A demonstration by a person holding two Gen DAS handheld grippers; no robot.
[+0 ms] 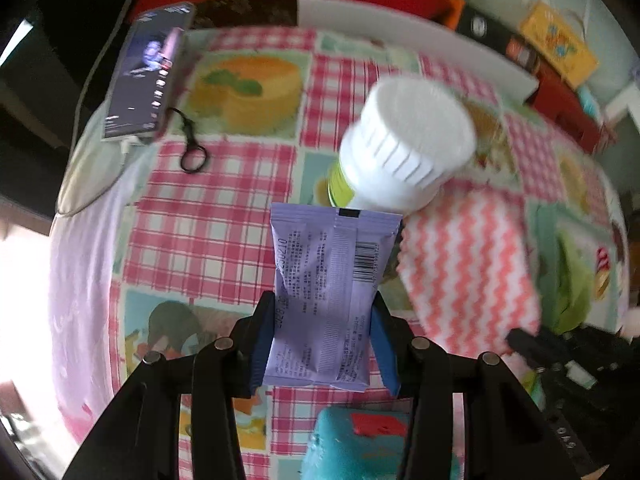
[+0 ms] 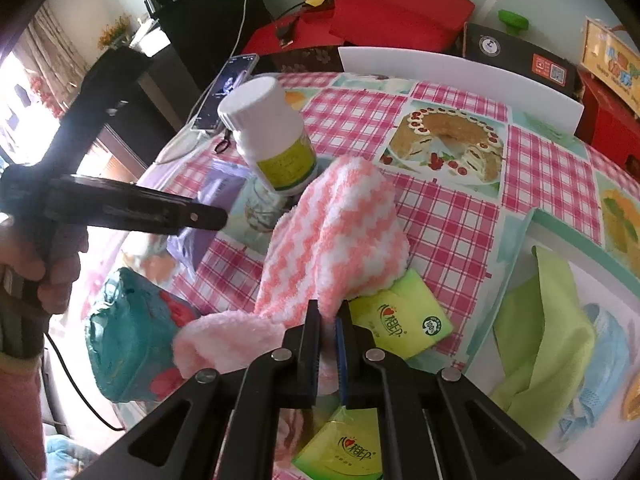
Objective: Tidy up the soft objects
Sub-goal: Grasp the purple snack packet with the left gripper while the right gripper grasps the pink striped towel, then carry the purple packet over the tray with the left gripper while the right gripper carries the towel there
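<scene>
Pink-and-white zigzag cloth (image 2: 336, 232): soft, fluffy, draped in a heap on the table (image 2: 452, 216) near its middle, one edge pinched between the closed jaws of the right gripper (image 2: 329, 334); its far side lies against a white-capped bottle (image 2: 268, 132) with a yellow-green label, which stands tilted just behind it. Purple sachet (image 1: 332, 300): flat printed packet with barcode, clamped across its width between the blue pads (image 1: 262, 344) of the left gripper (image 1: 324, 344) and held above the table, its top edge just in front of the bottle in the left wrist view. Green tissue packs: one (image 2: 400, 324) lying on the table beside the right gripper and partly under the cloth, another (image 2: 344, 448) below the gripper. Teal pouch (image 2: 128, 332) with red markings: on the table's near left, beside the cloth's pink tail. Lime-green cloth (image 2: 540, 332): crumpled at the right side of the table. Table covering: pink gingham with cake pictures. Phone (image 1: 148, 76): at the far left edge, screen lit, a small black loop (image 1: 194, 152) beside it. White board (image 2: 460, 76): upright along the far edge.
</scene>
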